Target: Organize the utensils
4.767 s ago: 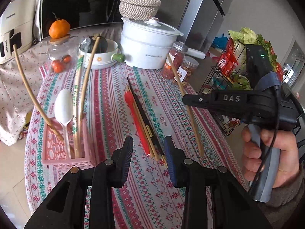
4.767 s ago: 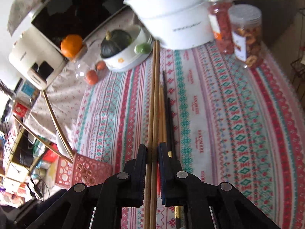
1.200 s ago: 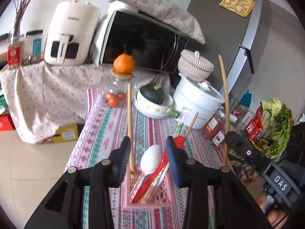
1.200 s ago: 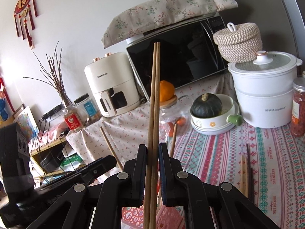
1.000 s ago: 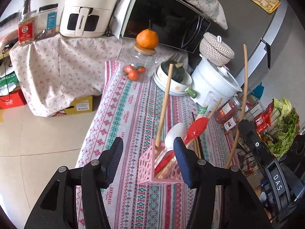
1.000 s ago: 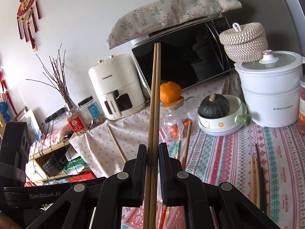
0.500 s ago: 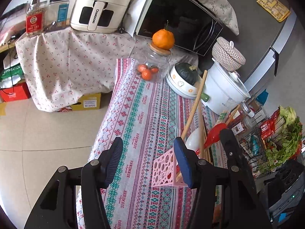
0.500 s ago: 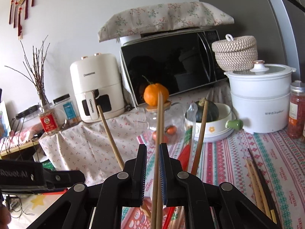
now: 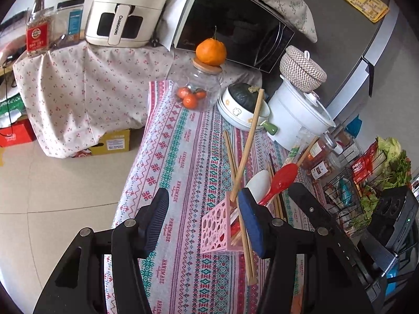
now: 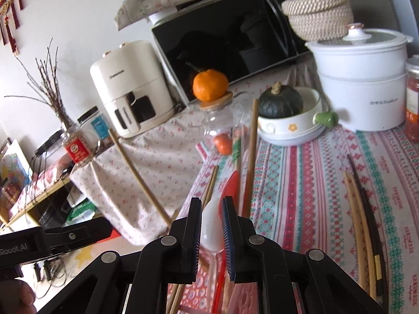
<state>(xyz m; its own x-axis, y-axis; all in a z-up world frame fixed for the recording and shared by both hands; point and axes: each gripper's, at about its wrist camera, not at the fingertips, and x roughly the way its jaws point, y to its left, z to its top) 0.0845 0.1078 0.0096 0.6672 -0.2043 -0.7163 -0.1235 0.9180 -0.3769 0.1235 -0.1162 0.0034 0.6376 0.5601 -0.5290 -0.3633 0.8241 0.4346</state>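
A pink perforated holder (image 9: 219,226) stands on the patterned tablecloth. It holds a white spoon (image 9: 258,184), a red spoon (image 9: 284,176) and long wooden chopsticks (image 9: 248,136). A wooden pair (image 9: 246,240) leans across its front. My left gripper (image 9: 203,219) is open and empty, just left of the holder. My right gripper (image 10: 211,225) is open and empty right above the holder, over the white spoon (image 10: 210,225) and red spoon (image 10: 230,188). The wooden pair (image 10: 209,185) stands loose beside its left finger. More chopsticks (image 10: 364,214) lie on the cloth to the right.
At the table's back stand a glass jar (image 9: 199,91) with an orange on top, a bowl with a green squash (image 9: 242,104), a white pot (image 9: 296,115) and red jars (image 9: 322,157). A wire basket of vegetables (image 9: 371,183) stands off the right edge. The table's left edge drops to floor.
My right gripper has opened and let go of the wooden chopstick pair, which now rests in the holder. My left gripper has drawn back to the left of the holder.
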